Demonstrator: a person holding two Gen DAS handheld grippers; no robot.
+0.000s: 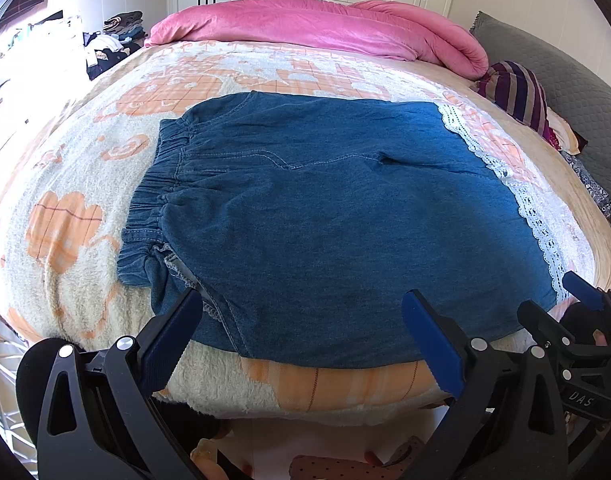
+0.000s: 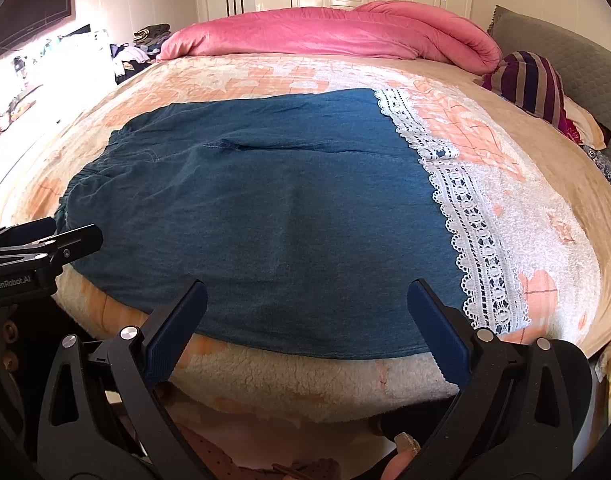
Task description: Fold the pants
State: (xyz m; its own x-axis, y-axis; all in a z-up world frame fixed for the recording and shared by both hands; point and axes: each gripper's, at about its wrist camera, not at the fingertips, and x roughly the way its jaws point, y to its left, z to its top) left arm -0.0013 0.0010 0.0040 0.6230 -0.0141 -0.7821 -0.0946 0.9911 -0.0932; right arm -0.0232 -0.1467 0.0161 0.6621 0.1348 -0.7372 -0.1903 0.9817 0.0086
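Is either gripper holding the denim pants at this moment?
No. Both the left gripper and the right gripper hang open above the near edge of the pants, which lie flat on the blanket.

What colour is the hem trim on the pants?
White lace trim, clearest in the right wrist view.

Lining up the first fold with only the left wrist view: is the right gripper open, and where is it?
Observer: The right gripper is open and holds nothing, at the near edge of the pants.
Operator: Where does the lace end near it?
Observer: The lace hem runs down to the near edge, just right of that gripper's right finger.
Operator: Is the cloth flat there?
Observer: Mostly; a soft ridge runs away from the gripper, roughly midway between its fingers.
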